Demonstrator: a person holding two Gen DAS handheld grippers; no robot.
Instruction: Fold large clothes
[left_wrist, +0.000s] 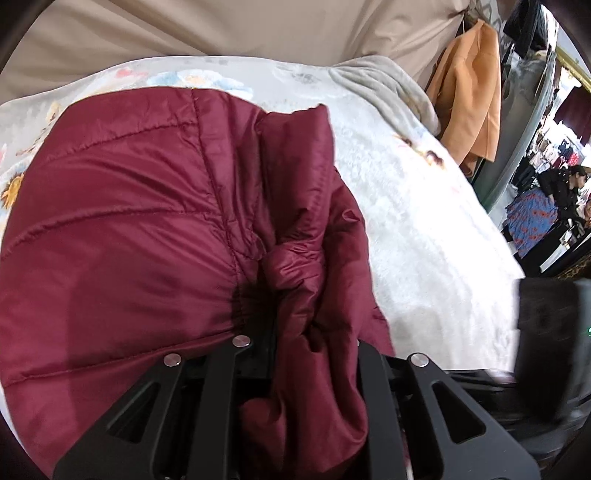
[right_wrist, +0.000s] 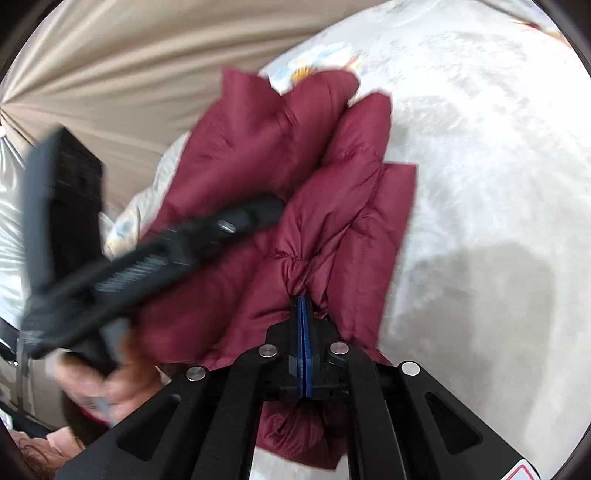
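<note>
A dark red quilted puffer jacket (left_wrist: 122, 229) lies on a bed covered by a pale plush blanket (left_wrist: 424, 206) with faded floral and cartoon prints. The jacket fills most of the left wrist view, its stitched panels spreading to the left and a bunched, crumpled fold running down the middle.

The left claw (left_wrist: 295, 354) sits at the bottom of that view. Jacket fabric is gathered between its black arms and hides the fingertips, so the claw appears to be clamped on the jacket, though the contact itself is covered by cloth.

In the right wrist view, the right claw (right_wrist: 303, 321) has its blue-padded fingers (right_wrist: 303, 354) pressed together on a pinched ridge of the jacket, with puckers radiating from the grip. The jacket's puffy sections fan upward and away from it across the blanket.

To the left in this view, blurred, the black body of the left claw's handle angles across the jacket, held by the person's hand (right_wrist: 107, 384).

Behind the bed hangs a beige pleated curtain (left_wrist: 221, 26). At the right edge of the left wrist view, an orange coat (left_wrist: 469, 99) hangs beside the bed, with racks of clothing (left_wrist: 554, 147) and a person in dark clothes (left_wrist: 565, 184) farther back.
</note>
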